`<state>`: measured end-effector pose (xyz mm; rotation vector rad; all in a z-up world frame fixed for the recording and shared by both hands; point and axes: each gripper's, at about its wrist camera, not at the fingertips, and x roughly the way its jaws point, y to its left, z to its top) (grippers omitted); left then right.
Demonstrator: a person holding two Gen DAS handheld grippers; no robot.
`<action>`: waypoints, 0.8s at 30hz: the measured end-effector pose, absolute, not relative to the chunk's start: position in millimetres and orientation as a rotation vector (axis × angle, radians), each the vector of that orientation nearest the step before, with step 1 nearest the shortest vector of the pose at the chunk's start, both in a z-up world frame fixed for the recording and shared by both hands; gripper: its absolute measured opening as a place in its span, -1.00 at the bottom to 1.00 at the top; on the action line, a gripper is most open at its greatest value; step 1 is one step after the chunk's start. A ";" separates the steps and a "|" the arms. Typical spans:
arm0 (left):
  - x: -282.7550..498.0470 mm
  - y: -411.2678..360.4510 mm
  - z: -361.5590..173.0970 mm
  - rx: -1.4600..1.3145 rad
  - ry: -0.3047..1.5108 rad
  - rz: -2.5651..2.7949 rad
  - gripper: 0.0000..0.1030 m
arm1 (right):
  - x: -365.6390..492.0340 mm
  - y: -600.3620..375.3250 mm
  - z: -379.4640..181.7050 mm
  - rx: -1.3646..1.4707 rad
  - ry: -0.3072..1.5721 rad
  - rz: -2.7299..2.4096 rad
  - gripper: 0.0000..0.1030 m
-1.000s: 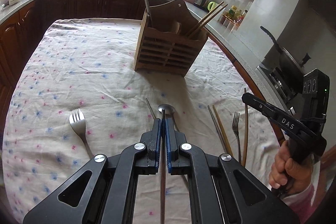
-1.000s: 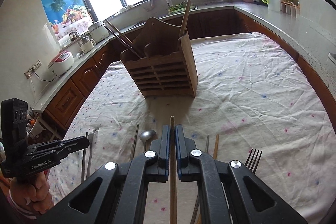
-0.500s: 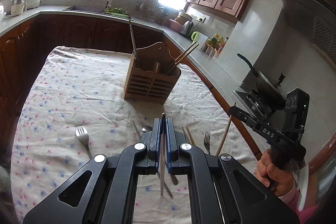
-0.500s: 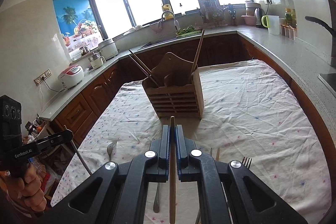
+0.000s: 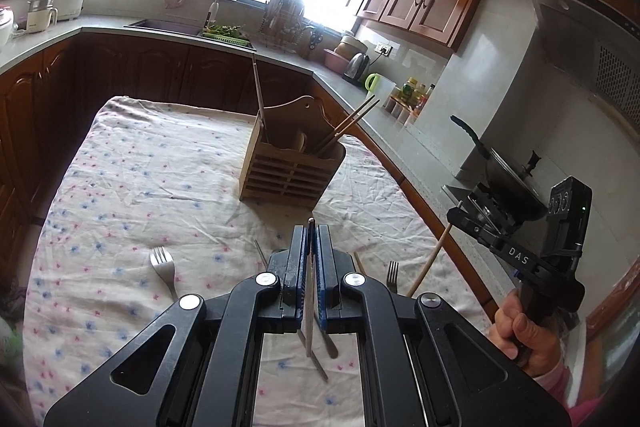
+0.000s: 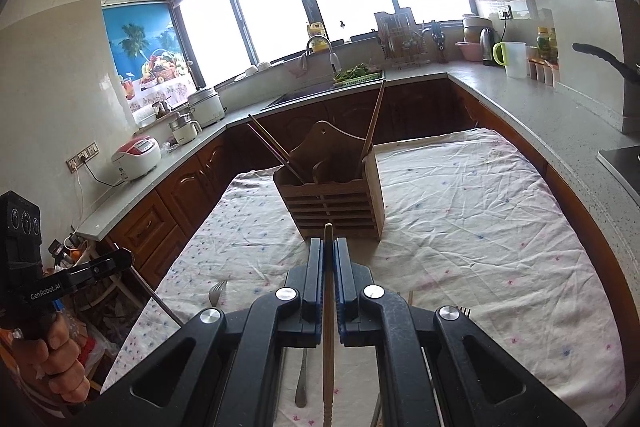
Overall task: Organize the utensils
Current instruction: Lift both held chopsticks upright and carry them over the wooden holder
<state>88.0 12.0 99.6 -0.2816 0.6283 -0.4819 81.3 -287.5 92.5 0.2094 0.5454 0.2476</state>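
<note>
My left gripper (image 5: 311, 231) is shut on a thin metal chopstick (image 5: 309, 307), held above the flowered tablecloth (image 5: 160, 179). Shut on a wooden chopstick (image 6: 328, 327), my right gripper (image 6: 328, 243) is also off the table. Both point toward the wooden utensil holder (image 5: 292, 167), which stands upright mid-table (image 6: 332, 199), well ahead of both. It holds one metal chopstick (image 5: 259, 99) and wooden chopsticks (image 5: 352, 123). Each gripper shows in the other's view: the right gripper (image 5: 460, 215) with its wooden chopstick hanging down, the left gripper (image 6: 120, 261) at the far left.
Two forks (image 5: 162, 263) (image 5: 393, 273), a spoon handle (image 6: 302, 379) and another loose chopstick (image 5: 320, 367) lie on the cloth below the grippers. Counters with a sink (image 6: 320, 91), kettle (image 5: 356, 65) and a pan (image 5: 508, 179) ring the table.
Both grippers rose off the tablecloth with their chopsticks and pulled back from the holder, which looks smaller now. The spoon and forks stayed on the cloth.
</note>
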 end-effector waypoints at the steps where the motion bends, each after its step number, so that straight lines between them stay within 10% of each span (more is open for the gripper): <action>1: 88.5 12.3 99.5 -0.283 0.628 -0.481 -0.94 | 81.3 -287.9 93.3 0.209 0.543 0.248 -0.90; 24: 116.9 28.7 120.1 -0.347 0.508 -0.443 -0.94 | 93.9 -296.8 121.7 0.238 0.433 0.233 -0.90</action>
